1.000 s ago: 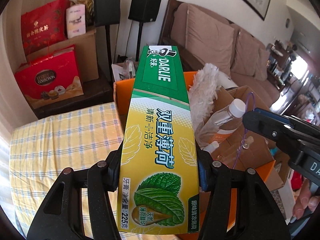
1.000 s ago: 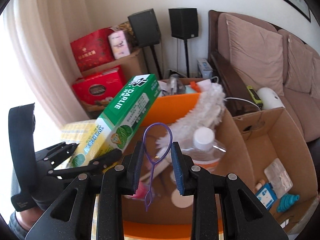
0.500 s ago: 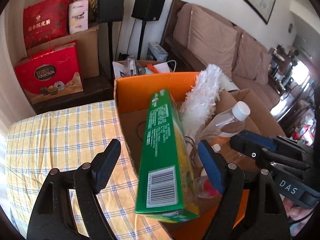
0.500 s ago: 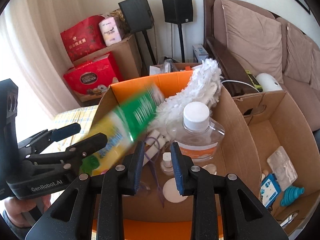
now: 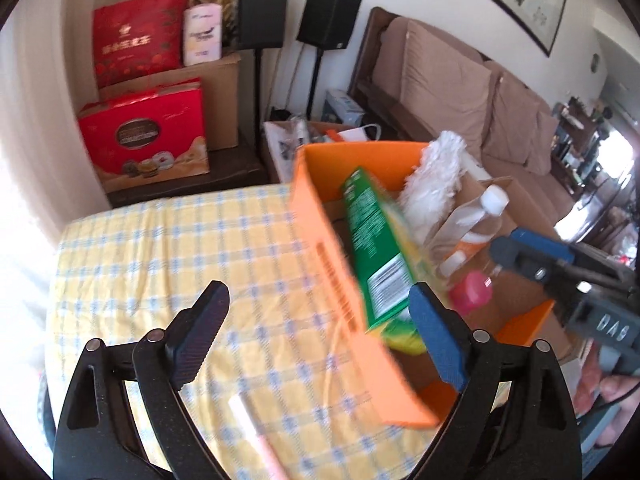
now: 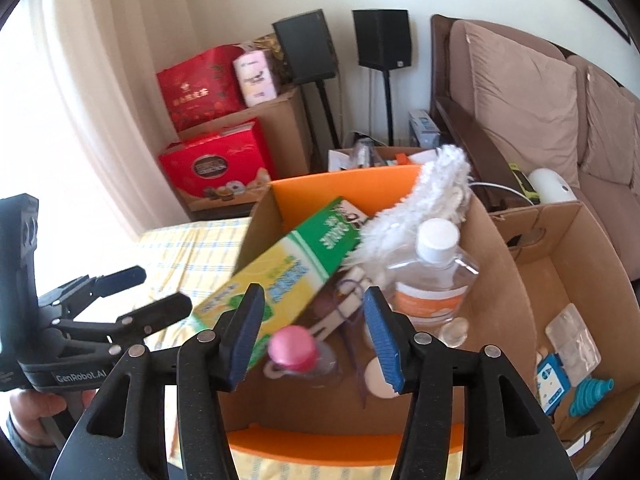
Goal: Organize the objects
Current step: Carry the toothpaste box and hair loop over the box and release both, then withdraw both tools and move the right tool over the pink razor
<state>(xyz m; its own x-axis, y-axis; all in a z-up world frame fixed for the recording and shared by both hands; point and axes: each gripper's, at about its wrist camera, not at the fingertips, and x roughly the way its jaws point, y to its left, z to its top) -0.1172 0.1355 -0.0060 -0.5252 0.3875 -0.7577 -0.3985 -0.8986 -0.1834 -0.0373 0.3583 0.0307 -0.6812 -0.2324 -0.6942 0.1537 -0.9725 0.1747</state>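
A green and yellow toothpaste box point(image 6: 280, 276) leans loose inside the orange-flapped cardboard box point(image 6: 344, 192), against a white duster point(image 6: 424, 196). In the left wrist view the toothpaste box point(image 5: 372, 248) lies beyond my left gripper point(image 5: 320, 332). That gripper's jaws are opening wide over the tablecloth, with nothing between them. My right gripper point(image 6: 316, 332) hangs over the box with its jaws opening. A purple loop tool point(image 6: 354, 320) lies free below them, beside a pink-capped bottle point(image 6: 292, 348). From each wrist view I also see the other gripper: the left gripper point(image 6: 160, 290) and the right gripper point(image 5: 508, 242).
A clear bottle with a white cap point(image 6: 436, 264) stands in the same box. A second cardboard box point(image 6: 560, 240) at the right holds small packets. The yellow checked tablecloth point(image 5: 180, 248) bears a pale stick point(image 5: 248, 412). Red gift bags point(image 5: 148, 132), speakers and a sofa point(image 5: 460, 88) line the back.
The left gripper let go of the toothpaste box, which dropped into the cardboard box, and drew back over the tablecloth. The right gripper opened and the purple loop tool fell into the box.
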